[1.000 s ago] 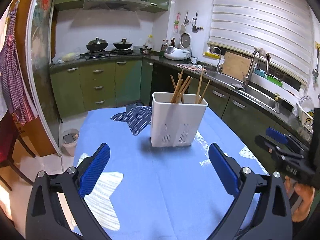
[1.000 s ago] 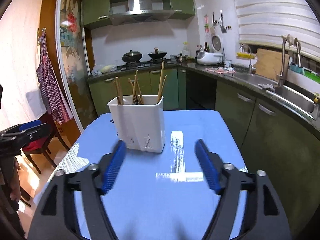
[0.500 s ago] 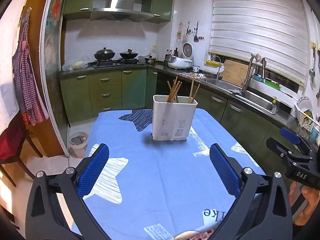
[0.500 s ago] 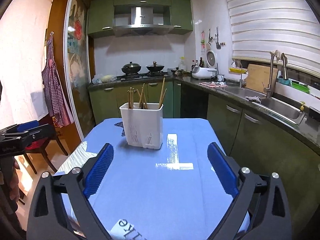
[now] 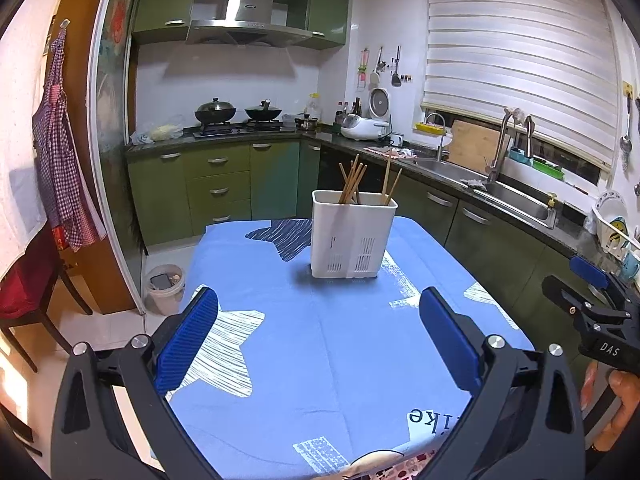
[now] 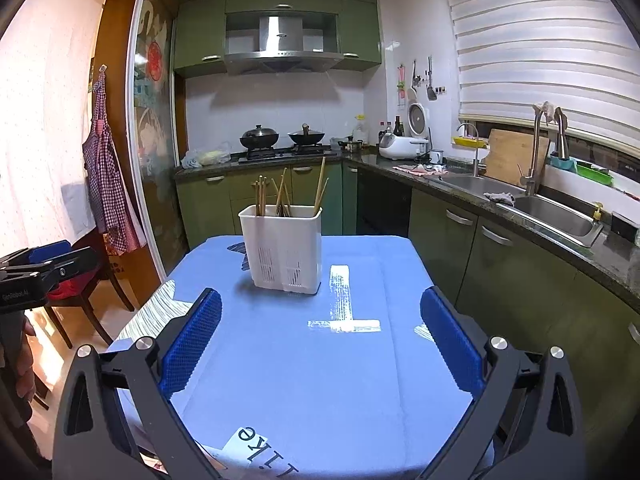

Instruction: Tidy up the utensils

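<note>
Left hand-held gripper point(image 5: 318, 334): jaws spread wide, nothing between the blue pads point(image 5: 187, 340), held above the near part of the counter point(image 5: 340, 360). Right hand-held gripper point(image 6: 320, 336): jaws opening, nearly at full spread, nothing between them, likewise above the near part of the counter.

White utensil holder point(image 5: 353, 238): upright on the far half of the counter, well apart from both hand-held grippers. Slotted vents low on its near wall. Wooden chopsticks point(image 5: 352, 182): standing in the holder, leaning at various angles, tips above the rim. In the right wrist view, grouped in separate bunches across the holder's width; exact compartments not discernible.

Counter covering: blue cloth point(image 6: 304, 360) with white and dark star shapes and printed lettering at the near edge. No loose utensils seen on the cloth.

Surroundings: green cabinets point(image 5: 218, 184) beyond the counter, two lidded pans on the stove point(image 5: 236, 114), range hood point(image 5: 248, 20) above. Steel sink point(image 6: 552, 216) and tap along the right wall under a white blind point(image 5: 516, 80). Checked apron point(image 6: 108, 184) hanging at left, dark chair point(image 5: 28, 292) below it. Small bin point(image 5: 166, 288) on the floor left of the counter.
</note>
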`<state>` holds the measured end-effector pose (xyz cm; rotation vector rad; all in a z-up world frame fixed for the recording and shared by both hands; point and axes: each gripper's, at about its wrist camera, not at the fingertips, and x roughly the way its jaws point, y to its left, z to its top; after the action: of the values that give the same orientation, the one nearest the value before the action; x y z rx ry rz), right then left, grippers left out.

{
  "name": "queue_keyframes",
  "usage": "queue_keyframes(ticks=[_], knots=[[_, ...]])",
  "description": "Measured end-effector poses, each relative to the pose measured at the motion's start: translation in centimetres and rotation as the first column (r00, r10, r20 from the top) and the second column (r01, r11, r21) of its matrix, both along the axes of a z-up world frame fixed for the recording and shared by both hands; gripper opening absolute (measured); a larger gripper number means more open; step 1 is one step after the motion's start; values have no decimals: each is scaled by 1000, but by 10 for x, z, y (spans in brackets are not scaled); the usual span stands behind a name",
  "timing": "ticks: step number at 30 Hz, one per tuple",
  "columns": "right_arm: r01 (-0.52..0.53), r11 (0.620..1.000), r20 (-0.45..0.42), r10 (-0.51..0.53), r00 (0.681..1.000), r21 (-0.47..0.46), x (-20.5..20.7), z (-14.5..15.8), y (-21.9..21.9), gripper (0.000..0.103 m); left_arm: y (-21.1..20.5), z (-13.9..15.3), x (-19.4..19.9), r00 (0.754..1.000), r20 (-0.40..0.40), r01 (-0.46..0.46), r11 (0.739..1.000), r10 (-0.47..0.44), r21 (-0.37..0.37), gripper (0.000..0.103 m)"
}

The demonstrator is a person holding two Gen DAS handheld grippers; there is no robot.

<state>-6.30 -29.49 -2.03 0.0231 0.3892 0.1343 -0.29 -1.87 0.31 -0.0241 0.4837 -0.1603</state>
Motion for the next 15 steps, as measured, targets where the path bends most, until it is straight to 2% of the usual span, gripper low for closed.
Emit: queue_keyframes(ticks=[15], knots=[[-1, 1000, -11, 1, 1000, -1, 10, 4, 0, 98, 0, 2, -2, 1000, 1, 4, 1000, -4, 2, 96]])
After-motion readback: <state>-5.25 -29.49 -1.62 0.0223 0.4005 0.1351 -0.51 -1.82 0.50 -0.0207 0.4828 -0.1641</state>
